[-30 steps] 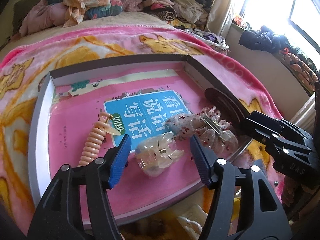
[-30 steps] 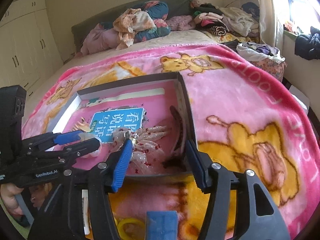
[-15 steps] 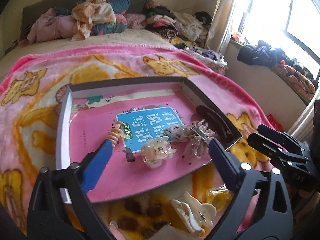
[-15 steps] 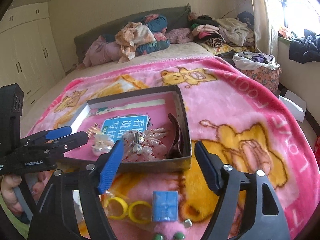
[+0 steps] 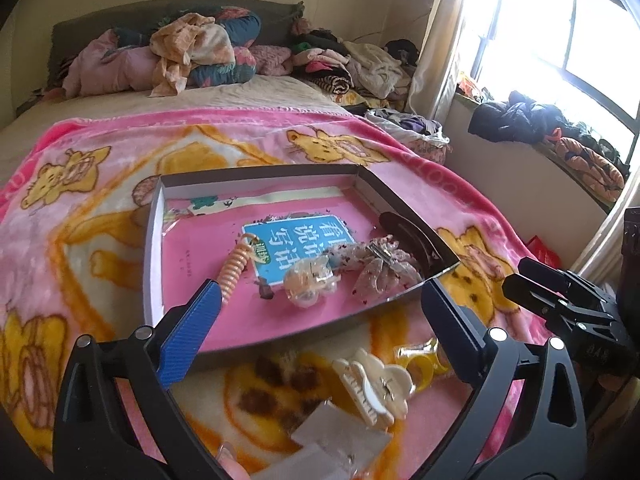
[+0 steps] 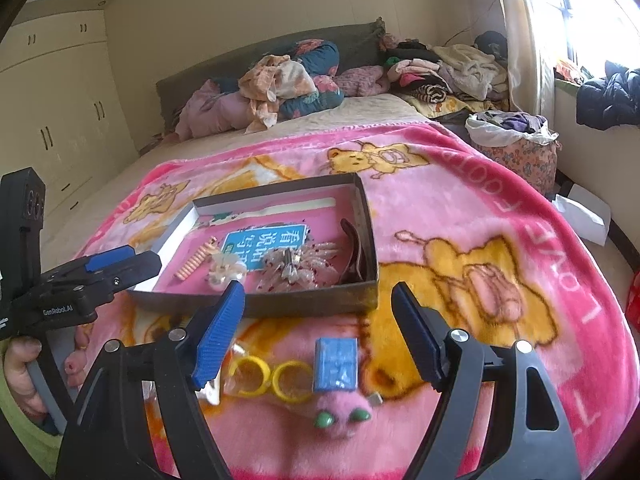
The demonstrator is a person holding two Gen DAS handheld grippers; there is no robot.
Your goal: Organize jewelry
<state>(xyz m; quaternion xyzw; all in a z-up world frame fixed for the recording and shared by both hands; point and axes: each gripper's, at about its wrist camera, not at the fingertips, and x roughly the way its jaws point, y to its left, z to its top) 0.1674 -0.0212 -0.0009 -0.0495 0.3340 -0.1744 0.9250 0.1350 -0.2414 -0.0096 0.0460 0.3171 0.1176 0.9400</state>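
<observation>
Two grippers, both empty: the left gripper (image 5: 320, 320) has its jaws spread very wide, the right gripper (image 6: 320, 324) moderately wide. Each hangs at the near edge of the shallow box (image 6: 256, 304) on the pink blanket (image 6: 460, 216). Already in the box: coiled hair tie (image 5: 234, 268), clear claw clip (image 5: 308, 284), speckled claw clip (image 5: 380, 264), dark barrette (image 5: 408, 232). Loose in front of it, nearer: cream claw clip (image 5: 372, 388), yellow rings (image 6: 268, 374), blue cube (image 6: 335, 364). Judgement: next pickup is one of these. Descend squarely over the piece, close across its narrow body, lift clear of the box wall before release.
</observation>
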